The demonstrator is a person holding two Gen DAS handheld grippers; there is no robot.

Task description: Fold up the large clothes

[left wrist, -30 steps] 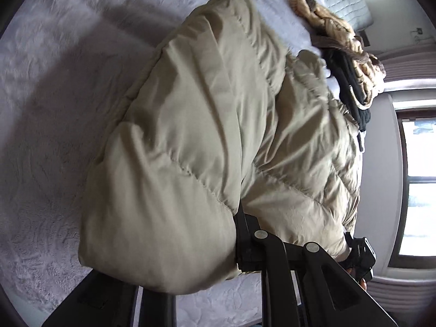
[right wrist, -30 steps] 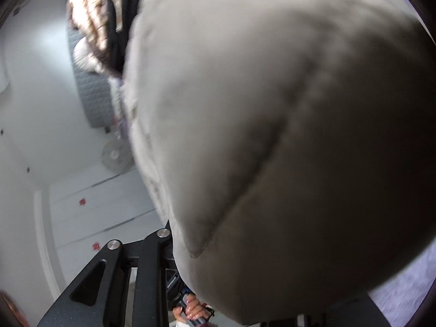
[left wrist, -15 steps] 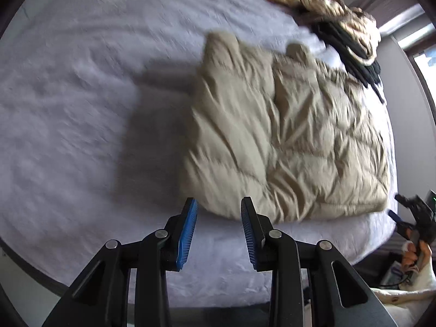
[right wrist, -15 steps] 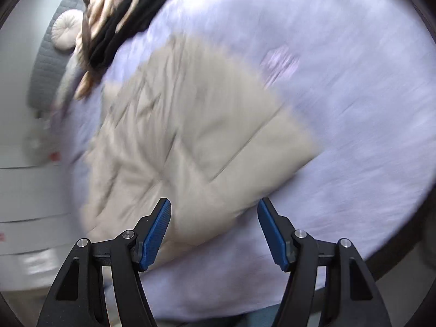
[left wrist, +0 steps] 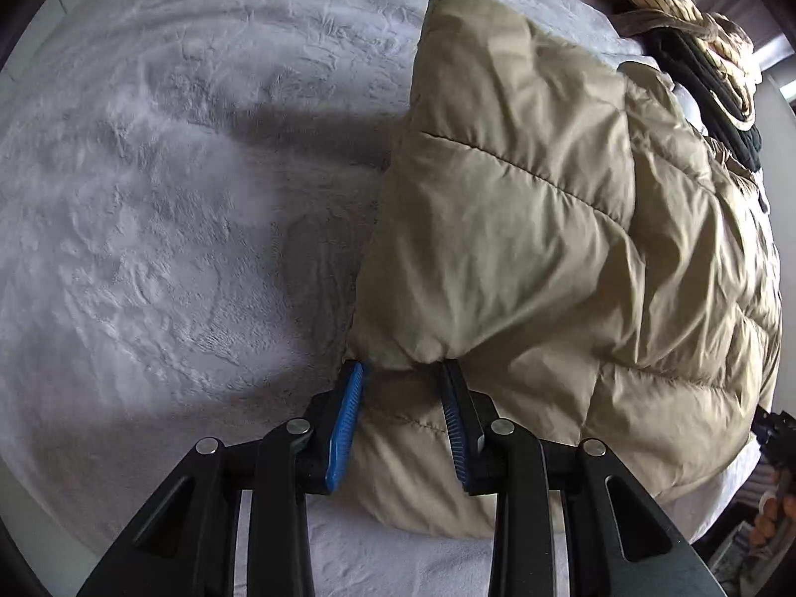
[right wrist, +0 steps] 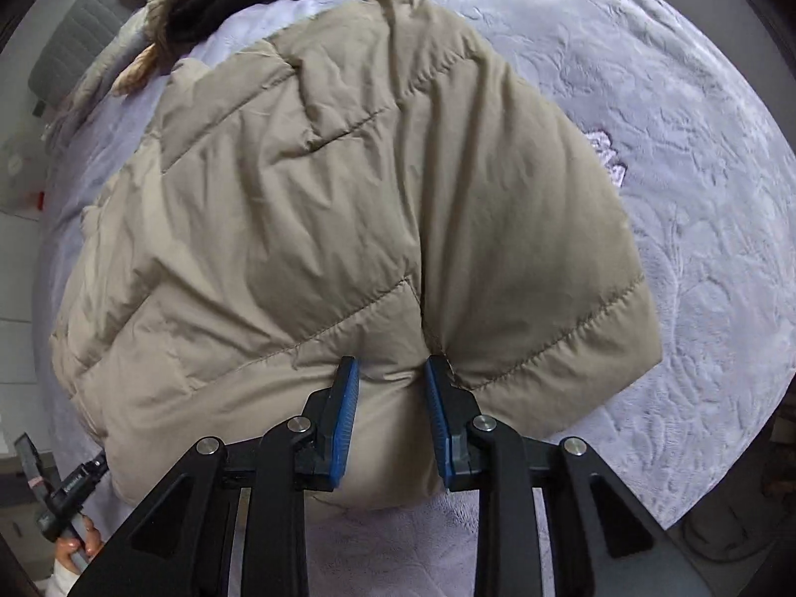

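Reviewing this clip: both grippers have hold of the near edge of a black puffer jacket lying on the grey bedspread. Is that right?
Not quite: the jacket is beige, not black, as both wrist views show. The black garment lies in the pile of clothes at the far end of the bedspread. The left gripper and right gripper do each pinch its near edge.

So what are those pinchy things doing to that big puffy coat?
A person holds a pincher tool in each hand and is folding a beige puffer jacket on a bed. The left gripper pinches the jacket's near edge. The right gripper, whose jaws have just been closing, pinches another bunch of it. More clothes lie piled farther back.
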